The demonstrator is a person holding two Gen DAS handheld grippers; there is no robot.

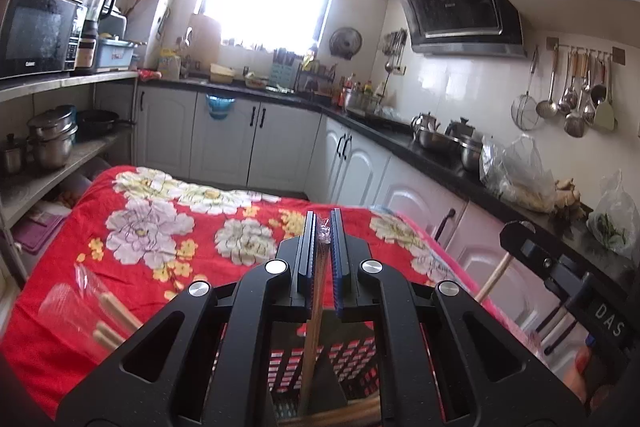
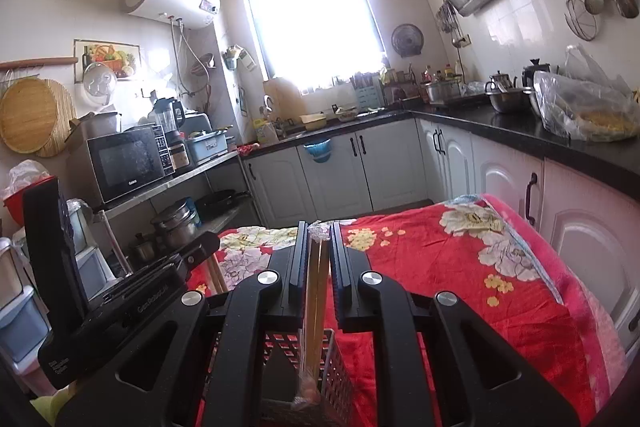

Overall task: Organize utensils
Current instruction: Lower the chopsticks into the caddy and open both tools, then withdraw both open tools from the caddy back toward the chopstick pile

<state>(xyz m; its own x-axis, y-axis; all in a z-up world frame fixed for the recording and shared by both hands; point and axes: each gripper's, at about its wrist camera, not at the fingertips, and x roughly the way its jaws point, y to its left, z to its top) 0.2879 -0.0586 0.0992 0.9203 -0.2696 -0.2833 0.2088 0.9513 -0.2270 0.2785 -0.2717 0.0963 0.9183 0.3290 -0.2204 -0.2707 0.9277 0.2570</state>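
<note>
My left gripper (image 1: pixel 323 223) is shut on a plastic-wrapped pair of brown chopsticks (image 1: pixel 314 315) that hangs down into a black perforated utensil basket (image 1: pixel 320 363) below it. My right gripper (image 2: pixel 319 233) is shut on a wrapped pair of pale wooden chopsticks (image 2: pixel 316 303), held upright over the same basket (image 2: pixel 336 367). More wrapped chopsticks (image 1: pixel 110 319) lie on the red floral cloth (image 1: pixel 168 227) at the lower left. The right gripper's body (image 1: pixel 568 287) shows at the left view's right edge, the left gripper's body (image 2: pixel 120 291) at the right view's left.
The red cloth (image 2: pixel 460 267) covers a table. White cabinets (image 1: pixel 360 163) under a black counter (image 2: pixel 520 131) run along the right and back. A shelf with a microwave (image 2: pixel 128 163) and pots (image 1: pixel 52 139) stands at the left. Ladles (image 1: pixel 580 95) hang on the wall.
</note>
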